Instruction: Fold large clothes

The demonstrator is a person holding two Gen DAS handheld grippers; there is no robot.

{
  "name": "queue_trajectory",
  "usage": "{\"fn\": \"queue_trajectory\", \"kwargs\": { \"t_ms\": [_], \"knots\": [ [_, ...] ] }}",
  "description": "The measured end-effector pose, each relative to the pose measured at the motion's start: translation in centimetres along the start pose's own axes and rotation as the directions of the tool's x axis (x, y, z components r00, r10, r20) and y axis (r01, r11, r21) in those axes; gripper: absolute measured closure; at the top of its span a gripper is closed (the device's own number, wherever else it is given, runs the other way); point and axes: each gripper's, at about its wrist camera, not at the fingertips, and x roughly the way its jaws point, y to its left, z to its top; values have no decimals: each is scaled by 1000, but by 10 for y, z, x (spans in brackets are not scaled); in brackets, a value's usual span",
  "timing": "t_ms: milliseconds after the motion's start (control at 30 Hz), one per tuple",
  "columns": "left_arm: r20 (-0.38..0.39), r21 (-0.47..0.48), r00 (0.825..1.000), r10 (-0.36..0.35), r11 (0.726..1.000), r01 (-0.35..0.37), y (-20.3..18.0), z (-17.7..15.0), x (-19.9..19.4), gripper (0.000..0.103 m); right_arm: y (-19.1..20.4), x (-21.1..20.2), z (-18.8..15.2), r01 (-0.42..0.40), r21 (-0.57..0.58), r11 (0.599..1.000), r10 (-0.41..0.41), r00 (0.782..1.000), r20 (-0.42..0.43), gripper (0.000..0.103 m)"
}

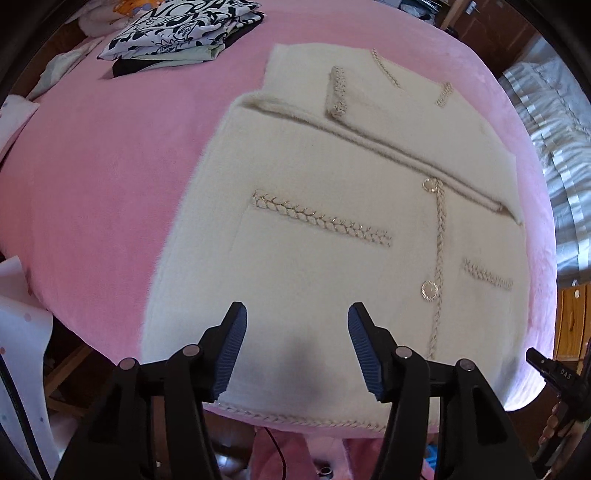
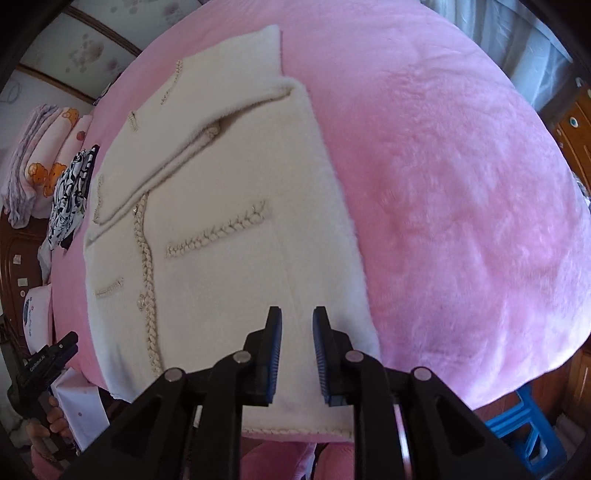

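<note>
While the cream jacket (image 1: pixel 332 229) lies flat on the pink bed (image 1: pixel 110 184), hem at the near edge and sleeves already crossed over the chest, both claws hang just above that hem and neither has cloth. The left gripper (image 1: pixel 297 345) has its jaws wide apart over the near left part of the hem; the right gripper (image 2: pixel 297 350) has its jaws only narrowly apart, nothing between them, over the near right part.

Now the risks. That fabric looks thick and fuzzy, so a shallow pinch could slip off mid-lift. With the hem right at the bed's near edge, a dropped corner might slide off the side. The folded sleeve (image 1: pixel 369 140) sits loose on top, and I'd expect a quick lift to shake it open. The braided trim (image 1: pixel 321 219) and the buttons (image 1: pixel 429 290) could catch a fingertip coming in low. Uneven grips would skew the fold. Folded clothes (image 1: pixel 177 33) wait at the far left corner, well clear.
</note>
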Motion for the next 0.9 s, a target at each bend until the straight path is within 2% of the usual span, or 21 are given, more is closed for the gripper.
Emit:
{"fn": "queue_trajectory", "kwargs": {
  "t_ms": [100, 167, 233, 367, 400, 467, 700, 900],
  "knots": [
    [-41, 63, 999, -19, 998, 22, 12, -6, -4, 47, -2, -8, -25, 37, 32, 999, -38, 999, 26, 86],
    [-57, 97, 998, -10, 995, 15, 21, -10, -7, 47, -4, -16, -40, 53, 68, 996, -56, 997, 52, 73],
    [-74, 123, 997, -9, 992, 18, 31, -15, -11, 47, -7, -24, -54, 60, 107, 992, -69, 994, 81, 65],
    [-110, 172, 994, 23, 985, -4, 53, -23, -13, 47, -12, -37, -79, 66, 165, 984, -85, 991, 108, 63],
    [-118, 181, 992, 38, 983, -16, 59, -25, -13, 44, -13, -39, -84, 67, 174, 983, -87, 990, 112, 62],
    [-137, 185, 989, 57, 982, -31, 70, -28, -12, 38, -16, -40, -93, 67, 186, 980, -88, 990, 109, 52],
    [-176, 157, 983, 47, 987, -19, 107, -26, 3, 28, -26, -32, -116, 65, 241, 968, -87, 993, 81, 50],
    [-225, 7, 974, -30, 999, 33, 146, -19, 29, 28, -37, -20, -120, 20, 261, 965, -45, 995, 89, 50]
  ]
}}
